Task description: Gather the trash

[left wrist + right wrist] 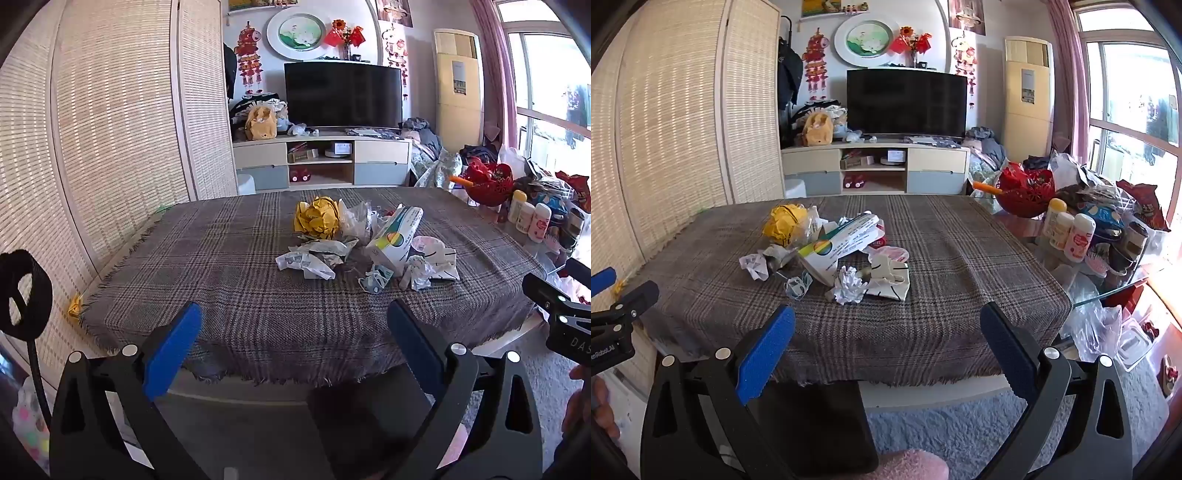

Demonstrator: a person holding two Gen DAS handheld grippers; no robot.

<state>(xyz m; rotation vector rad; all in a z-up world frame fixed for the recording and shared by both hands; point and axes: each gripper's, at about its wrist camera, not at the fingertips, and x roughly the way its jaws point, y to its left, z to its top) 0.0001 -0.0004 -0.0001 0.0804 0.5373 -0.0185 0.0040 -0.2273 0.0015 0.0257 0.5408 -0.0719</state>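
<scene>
Bright window (1126, 110) glare, perhaps overexposed.

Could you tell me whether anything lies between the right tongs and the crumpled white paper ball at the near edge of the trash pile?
Nothing visible does. The right tongs are open at the table's near edge, and only bare plaid tablecloth lies between them and the white paper ball. The rest of the pile sits behind or beside the ball.

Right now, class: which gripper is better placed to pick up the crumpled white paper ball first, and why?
Probably right. The right gripper is open, and the crumpled white paper ball lies near its line. For the open left gripper, the ball sits off to the right.
</scene>
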